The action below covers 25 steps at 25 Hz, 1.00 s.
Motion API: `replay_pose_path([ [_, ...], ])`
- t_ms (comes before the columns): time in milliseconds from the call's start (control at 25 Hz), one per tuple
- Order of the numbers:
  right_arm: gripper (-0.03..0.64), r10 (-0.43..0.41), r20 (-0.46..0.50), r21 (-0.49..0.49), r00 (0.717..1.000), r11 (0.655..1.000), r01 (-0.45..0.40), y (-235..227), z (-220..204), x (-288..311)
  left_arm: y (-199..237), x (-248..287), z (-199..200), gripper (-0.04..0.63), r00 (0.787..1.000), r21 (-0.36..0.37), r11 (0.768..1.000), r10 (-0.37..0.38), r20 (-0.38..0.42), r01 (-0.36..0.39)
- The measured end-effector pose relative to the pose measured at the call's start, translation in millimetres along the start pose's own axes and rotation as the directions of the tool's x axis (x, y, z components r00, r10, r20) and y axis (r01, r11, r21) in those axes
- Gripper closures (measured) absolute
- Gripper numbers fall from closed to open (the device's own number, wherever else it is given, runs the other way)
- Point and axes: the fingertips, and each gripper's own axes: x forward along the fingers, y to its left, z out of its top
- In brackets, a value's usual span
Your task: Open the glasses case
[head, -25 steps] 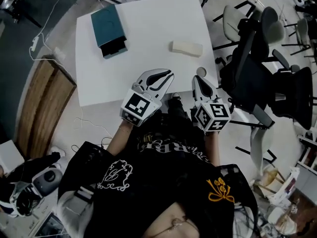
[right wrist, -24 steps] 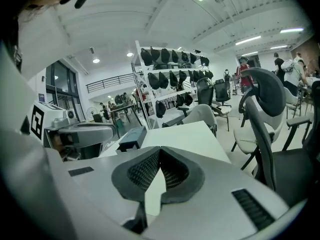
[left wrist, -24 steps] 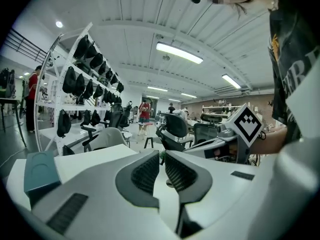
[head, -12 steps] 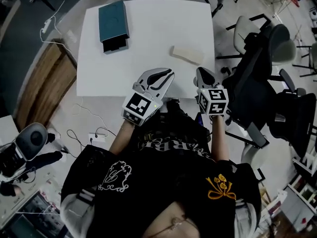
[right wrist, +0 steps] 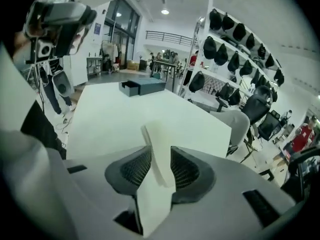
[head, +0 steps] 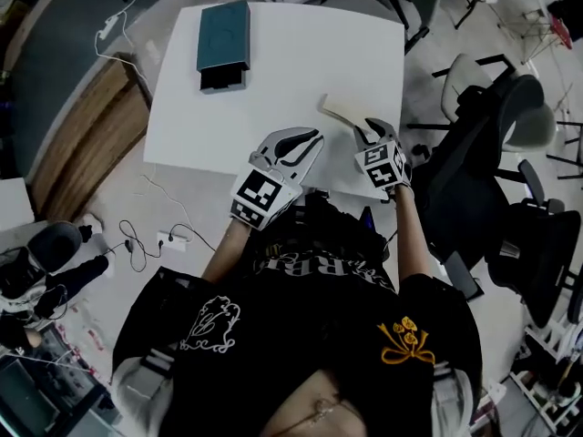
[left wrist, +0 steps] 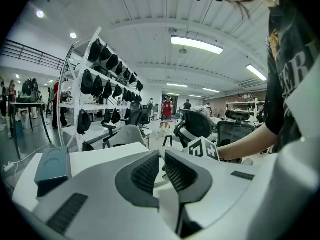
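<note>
So far, the glasses case (head: 342,109) is lying shut on the white table (head: 273,80), near its right edge and close to the person. It is showing as one pale, cream-coloured block with no gap between lid and base, so the opening itself is not yet done. The right tongs (right wrist: 160,152) are reaching down over the near end of the case. Their jaws have just been opening and are now standing apart with the case between the ribbed pads, filling most of the gap. Whether the pads are pressing on it yet is hard to tell, and it looks more like a straddle than a firm clamp. The left tongs (head: 313,138) are hovering over the near edge of the table, just beside the case on its left and not touching it. Their jaws are drawn together with nothing between them. Judging by this, a grip on the case is only being set up, and holding the base and lifting the lid are what is left. A teal box (head: 223,36) is sitting well apart at the far left corner.
</note>
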Motion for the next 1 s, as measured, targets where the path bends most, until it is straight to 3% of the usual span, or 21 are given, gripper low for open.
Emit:
replay_pose_path([
  [160, 0.451, 0.039, -0.066, -0.111, 0.997, 0.993, -0.046, 2.6, -10.3, 21.3, 2.3, 0.4, -2.0, 0.551, 1.0, -0.006, 1.0, 0.028, -0.012, -0.028],
  [440, 0.426, -0.002, -0.156, -0.286, 0.988, 0.957, -0.043, 3.6, -28.9, 41.4, 8.5, -1.2, -5.3, 0.551, 0.998, -0.016, 0.998, 0.065, -0.018, -0.065],
  [560, 0.472, -0.04, -0.133, -0.297, 0.99, 0.955, -0.002, -0.2, -26.6, 41.0, 10.8, -2.3, -7.8, 0.551, 0.997, -0.024, 0.997, 0.071, -0.028, -0.072],
  [760, 0.479, -0.015, -0.138, -0.275, 0.99, 0.961, -0.024, -2.0, -23.2, 40.2, 15.4, -0.3, -10.6, 0.551, 0.996, -0.031, 0.996, 0.077, -0.035, -0.078],
  [1000, 0.555, -0.004, -0.115, -0.303, 0.993, 0.953, -0.031, -6.6, -12.0, 32.5, 18.2, 4.7, -10.9, 0.551, 0.997, -0.038, 0.997, 0.071, -0.043, -0.072],
])
